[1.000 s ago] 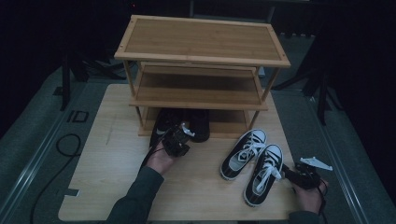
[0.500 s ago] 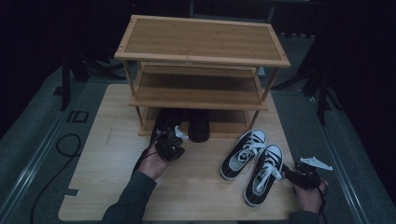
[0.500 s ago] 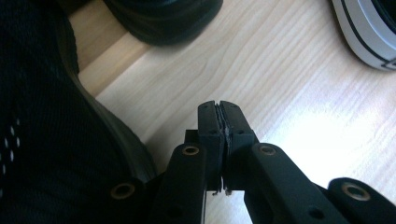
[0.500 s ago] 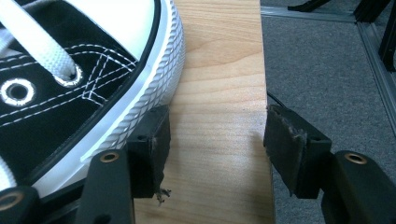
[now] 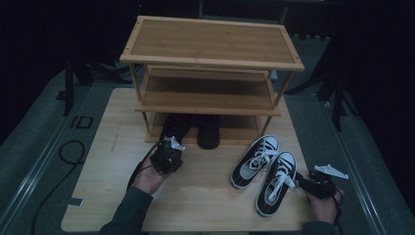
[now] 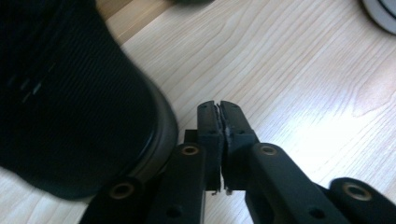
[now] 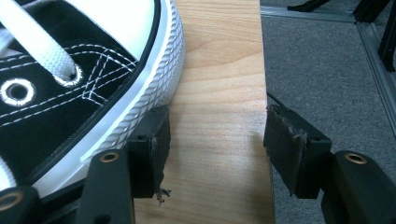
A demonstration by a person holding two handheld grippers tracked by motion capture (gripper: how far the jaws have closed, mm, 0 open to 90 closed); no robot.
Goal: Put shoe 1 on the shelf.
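Note:
Two black shoes (image 5: 176,128) (image 5: 208,131) stand side by side, toes in under the lowest shelf of a bamboo shoe rack (image 5: 210,46). My left gripper (image 5: 172,147) is just in front of the left shoe's heel, shut with nothing in it. In the left gripper view its jaws (image 6: 218,106) are pressed together over bare wood, with the black shoe (image 6: 70,102) beside them. A pair of black-and-white sneakers (image 5: 254,155) (image 5: 276,181) lies at the front right. My right gripper (image 5: 299,180) stands open beside the nearer sneaker (image 7: 70,70), its left jaw against the white sole (image 7: 217,144).
The wooden table (image 5: 107,161) has bare room at its left and front. Its right edge (image 7: 261,93) runs close to my right gripper, with grey carpet beyond. A black cable (image 5: 63,152) loops on the floor at the left.
My left hand has drawn back from the black shoes, to the left and toward the person. The right hand and the sneakers have stayed put.

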